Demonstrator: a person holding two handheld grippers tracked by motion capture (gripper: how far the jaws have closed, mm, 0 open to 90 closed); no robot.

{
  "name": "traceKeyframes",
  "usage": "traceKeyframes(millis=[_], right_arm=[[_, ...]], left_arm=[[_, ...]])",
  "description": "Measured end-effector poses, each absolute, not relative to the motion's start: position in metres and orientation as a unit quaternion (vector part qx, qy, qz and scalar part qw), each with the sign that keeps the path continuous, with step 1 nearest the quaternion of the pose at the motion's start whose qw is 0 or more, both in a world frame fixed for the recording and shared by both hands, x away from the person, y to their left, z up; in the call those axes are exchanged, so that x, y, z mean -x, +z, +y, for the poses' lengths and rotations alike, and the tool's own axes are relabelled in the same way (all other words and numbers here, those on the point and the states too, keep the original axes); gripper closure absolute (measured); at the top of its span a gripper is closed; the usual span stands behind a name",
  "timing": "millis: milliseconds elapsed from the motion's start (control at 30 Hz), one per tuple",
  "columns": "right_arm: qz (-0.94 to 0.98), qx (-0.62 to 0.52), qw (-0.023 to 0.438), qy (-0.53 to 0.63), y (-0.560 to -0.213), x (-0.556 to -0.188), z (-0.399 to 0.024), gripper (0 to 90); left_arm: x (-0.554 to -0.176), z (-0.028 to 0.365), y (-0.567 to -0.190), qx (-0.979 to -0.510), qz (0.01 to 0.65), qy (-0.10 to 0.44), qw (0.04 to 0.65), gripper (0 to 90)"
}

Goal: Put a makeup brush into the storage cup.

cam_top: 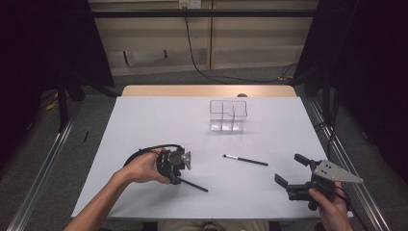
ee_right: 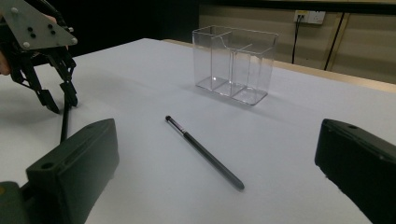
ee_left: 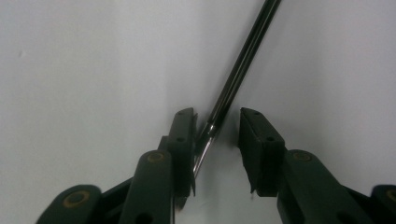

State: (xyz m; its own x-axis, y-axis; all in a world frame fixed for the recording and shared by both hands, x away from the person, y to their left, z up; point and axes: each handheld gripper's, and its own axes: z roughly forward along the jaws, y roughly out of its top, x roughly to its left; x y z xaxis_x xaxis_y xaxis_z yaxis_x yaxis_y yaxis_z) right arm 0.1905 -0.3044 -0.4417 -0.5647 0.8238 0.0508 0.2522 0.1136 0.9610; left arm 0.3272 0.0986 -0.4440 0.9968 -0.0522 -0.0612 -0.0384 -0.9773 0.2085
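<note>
A thin black brush lies on the white table at the front left. My left gripper points down over its near end. In the left gripper view the dark handle runs between the jaws of the left gripper; it rests against the left pad, and the right pad stands clear of it. A second black brush lies loose at the table's middle. My right gripper hovers wide open at the front right, holding nothing. From there I see the left gripper over its brush.
A clear plastic organiser with open-topped compartments stands upright toward the back of the table, right of centre. Metal rails run along both sides of the table. A wall with a dangling black cable lies beyond the far edge.
</note>
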Motion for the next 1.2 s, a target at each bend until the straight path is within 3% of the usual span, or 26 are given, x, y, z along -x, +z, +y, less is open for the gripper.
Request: traceKeyframes(millis=[367,900,1200], right_arm=[[0.696,-0.387,0.263,0.544,-0.442,-0.19,-0.305,0.0],[0.697,-0.387,0.263,0.543,-0.442,-0.19,-0.306,0.0],[0.696,-0.389,0.262,0.544,-0.442,-0.19,-0.306,0.0]], left_arm=[[-0.327,0.093,-0.444,-0.995,-0.026,-0.045,0.084,83.4],[-0.329,0.096,-0.44,-0.993,-0.02,-0.063,0.1,84.1],[-0.333,0.108,-0.424,-0.983,0.018,-0.07,0.166,84.1]])
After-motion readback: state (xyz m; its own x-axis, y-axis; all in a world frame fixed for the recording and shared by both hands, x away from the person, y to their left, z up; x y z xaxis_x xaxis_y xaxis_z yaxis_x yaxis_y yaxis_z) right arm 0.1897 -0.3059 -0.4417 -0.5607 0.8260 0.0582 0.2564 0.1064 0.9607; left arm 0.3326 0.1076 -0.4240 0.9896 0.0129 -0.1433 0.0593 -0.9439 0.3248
